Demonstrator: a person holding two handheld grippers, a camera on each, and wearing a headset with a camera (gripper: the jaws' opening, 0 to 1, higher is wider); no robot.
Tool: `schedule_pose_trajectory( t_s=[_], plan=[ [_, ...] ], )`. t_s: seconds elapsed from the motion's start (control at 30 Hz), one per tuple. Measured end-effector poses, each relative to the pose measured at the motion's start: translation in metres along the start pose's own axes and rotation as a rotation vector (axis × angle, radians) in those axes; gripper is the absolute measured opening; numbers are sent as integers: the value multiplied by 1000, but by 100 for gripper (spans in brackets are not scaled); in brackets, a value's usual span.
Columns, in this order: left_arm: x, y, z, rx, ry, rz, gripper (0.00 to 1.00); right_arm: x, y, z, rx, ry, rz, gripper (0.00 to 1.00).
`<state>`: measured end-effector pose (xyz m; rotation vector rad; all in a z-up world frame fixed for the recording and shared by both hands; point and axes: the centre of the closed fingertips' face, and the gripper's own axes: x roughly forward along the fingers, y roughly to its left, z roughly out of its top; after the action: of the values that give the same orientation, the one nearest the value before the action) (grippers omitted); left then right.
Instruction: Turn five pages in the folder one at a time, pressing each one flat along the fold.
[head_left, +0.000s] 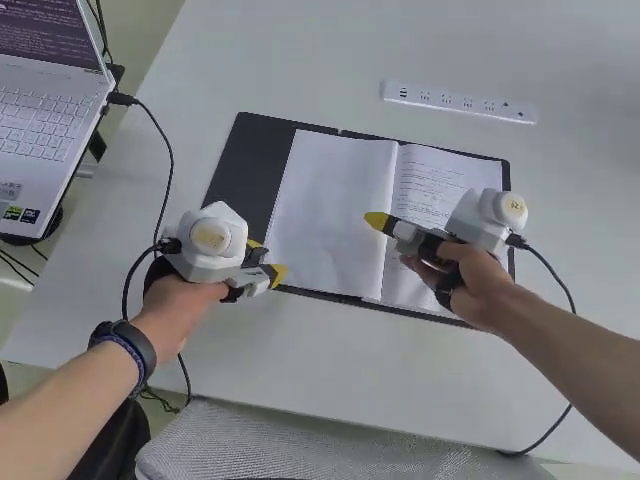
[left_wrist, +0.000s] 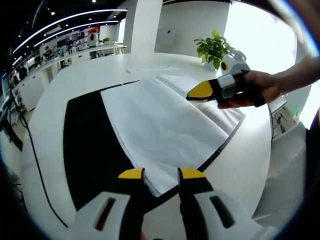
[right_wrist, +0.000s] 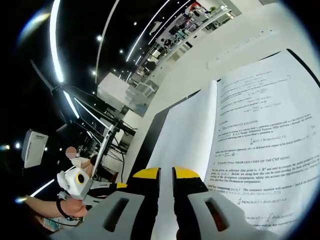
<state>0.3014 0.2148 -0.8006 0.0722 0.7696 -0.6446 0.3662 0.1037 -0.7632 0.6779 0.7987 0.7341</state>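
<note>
The left tool (head_left: 268, 276) hovers at the near edge of the folder (head_left: 250, 165), jaws slightly parted and empty. The right tool (head_left: 377, 220), jaws almost together and gripping nothing, sits over the fold. Best drag its tips firmly along that fold while the left tool steadies the blank page (head_left: 325, 215). Whether the tips touch paper is unclear.
</note>
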Motion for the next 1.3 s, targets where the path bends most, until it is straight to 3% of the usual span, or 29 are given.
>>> schedule_pose_trajectory(
  t_s=[0.2,0.37,0.5,0.73,1.03,1.13,1.3],
  plan=[
    [2,1,-9,52,44,12,23,1,-4,1,5,3,5,7],
    [2,1,-10,124,57,39,22,2,-7,3,1,7,12,7],
    [3,0,-11,168,70,49,23,0,-19,10,-2,5,15,6],
    [2,3,-11,156,58,62,22,0,-27,19,8,-7,10,3],
    [2,6,-12,147,52,69,22,7,-32,16,6,7,9,0],
    [2,6,-12,145,51,71,22,12,-46,17,1,24,0,0],
    [2,7,-11,128,45,79,21,10,-36,16,9,22,35,0]
  ],
)
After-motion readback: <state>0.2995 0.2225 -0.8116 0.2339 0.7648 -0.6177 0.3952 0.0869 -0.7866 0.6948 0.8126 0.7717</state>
